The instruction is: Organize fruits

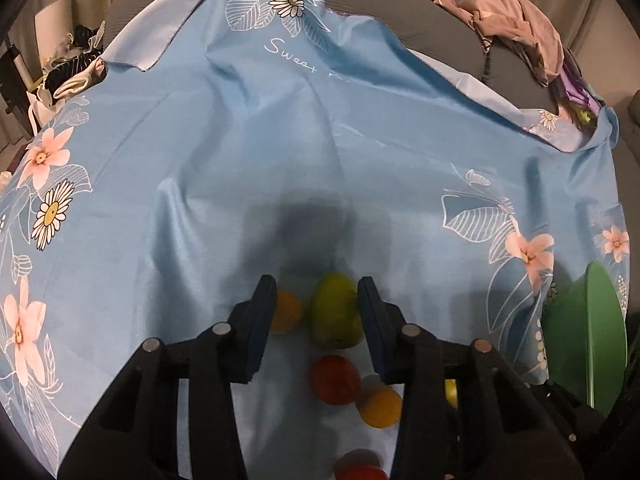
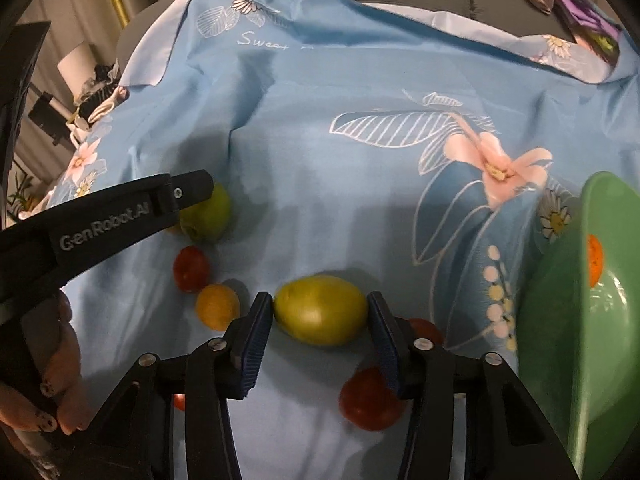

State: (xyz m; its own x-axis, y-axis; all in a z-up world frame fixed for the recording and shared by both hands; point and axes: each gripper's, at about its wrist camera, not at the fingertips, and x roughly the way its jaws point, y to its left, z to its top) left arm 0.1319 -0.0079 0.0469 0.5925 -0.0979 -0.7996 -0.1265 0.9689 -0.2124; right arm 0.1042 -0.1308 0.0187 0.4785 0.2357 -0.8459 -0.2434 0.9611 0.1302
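Blue floral cloth point(image 1: 304, 152) over grey cushion point(image 1: 516, 76); pink crumpled fabric point(image 1: 516, 20) at far right edge.

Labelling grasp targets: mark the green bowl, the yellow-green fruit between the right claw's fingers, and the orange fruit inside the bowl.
green bowl point(image 2: 560, 352): right wrist view, on its bare outer wall.
yellow-green fruit point(image 2: 320, 310): right wrist view, middle of its skin.
orange fruit point(image 2: 595, 261): right wrist view, its visible sliver behind the rim.

Matte black plastic left gripper point(image 1: 316, 328) with dark blue ribbed pads, silver round pivot pins, matching black right gripper point(image 2: 320, 334), white "GenRobot.AI" lettering at 9 o'clock, bare hand point(image 2: 60, 396) with dotted nail art
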